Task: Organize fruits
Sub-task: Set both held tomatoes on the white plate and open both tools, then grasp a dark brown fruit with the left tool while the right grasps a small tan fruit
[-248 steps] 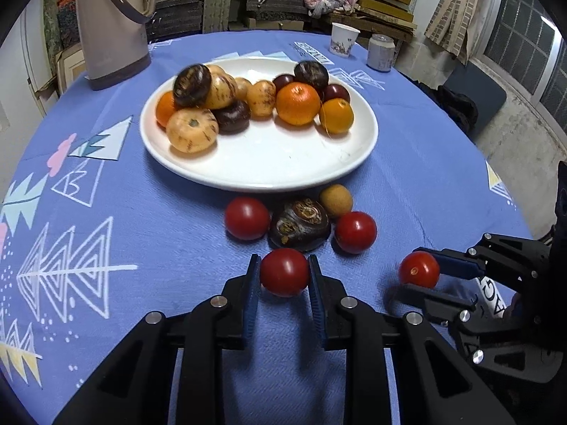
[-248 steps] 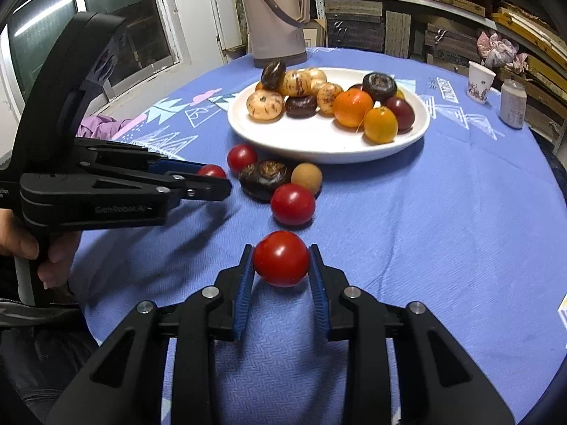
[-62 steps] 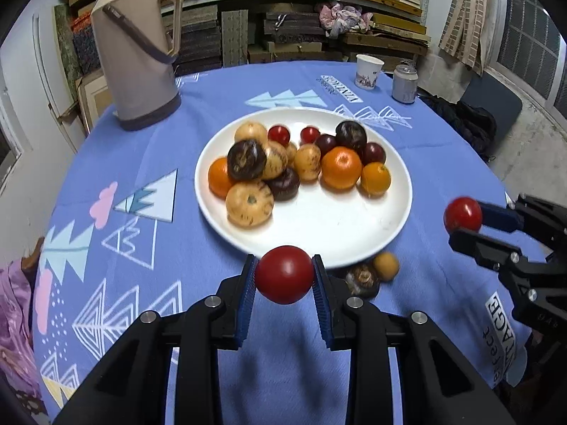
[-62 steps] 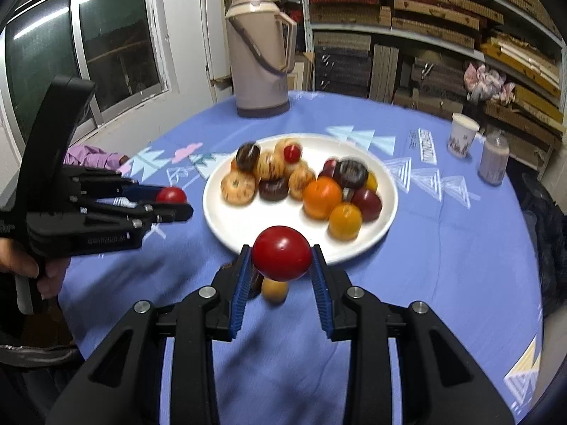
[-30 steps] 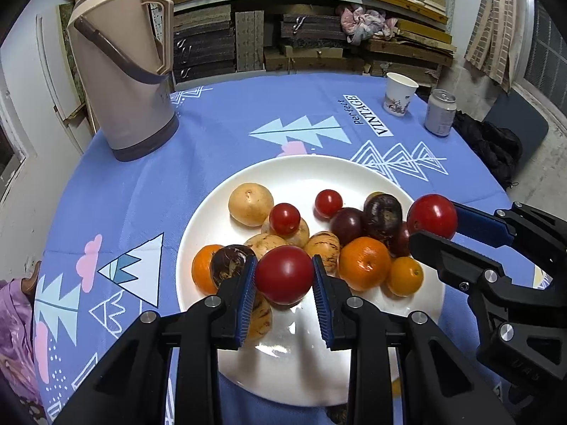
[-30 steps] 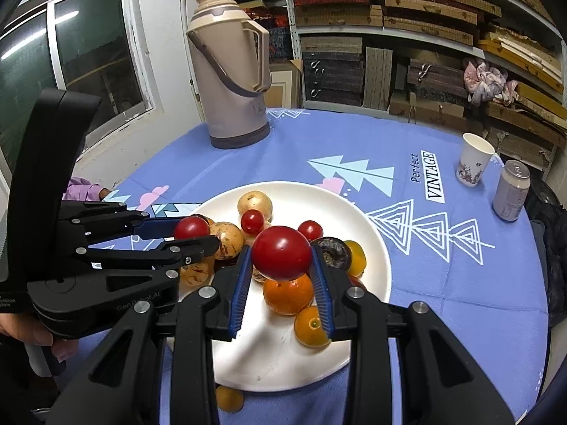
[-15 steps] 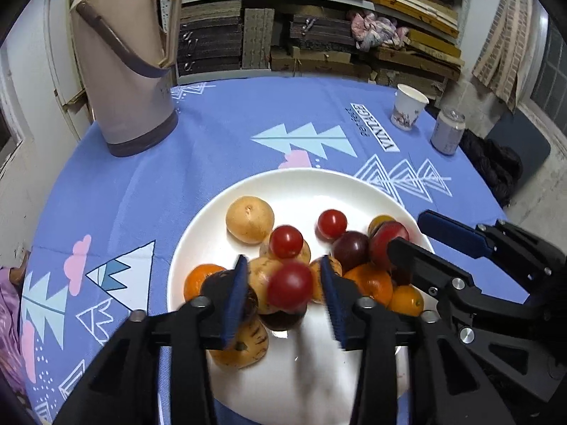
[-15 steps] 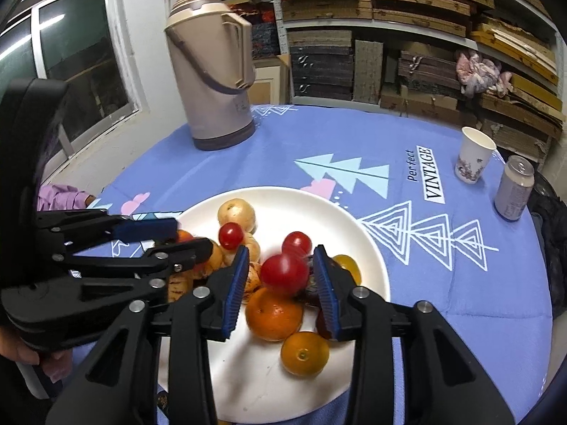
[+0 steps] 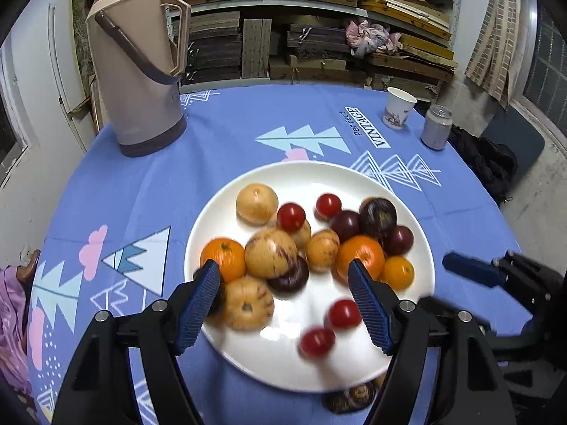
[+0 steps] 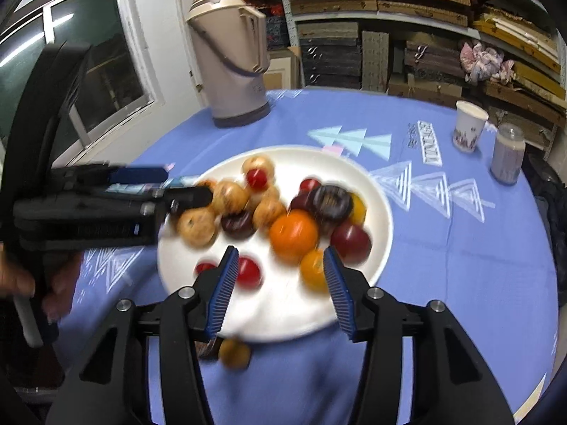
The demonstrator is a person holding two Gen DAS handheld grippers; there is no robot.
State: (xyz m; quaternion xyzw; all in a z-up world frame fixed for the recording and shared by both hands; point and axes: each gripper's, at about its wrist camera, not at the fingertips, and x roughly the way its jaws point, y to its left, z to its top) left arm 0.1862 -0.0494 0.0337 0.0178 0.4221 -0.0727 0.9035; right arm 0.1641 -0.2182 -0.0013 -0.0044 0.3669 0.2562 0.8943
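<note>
Both jaws are opening with nothing between them — left hand-held gripper [image 9: 285, 302] and right hand-held gripper [image 10: 278, 288] over the white plate [image 9: 226, 209] on the desk [image 9: 230, 120], two tomatoes [image 9: 343, 313] loose on its near side.

- Two red tomatoes [image 9: 329, 326] on the plate [image 9: 418, 233] are smeared by blur.
- A dark fruit [image 9: 349, 396] sits half hidden behind the plate's near rim.
- The right wrist view is blurred throughout.
</note>
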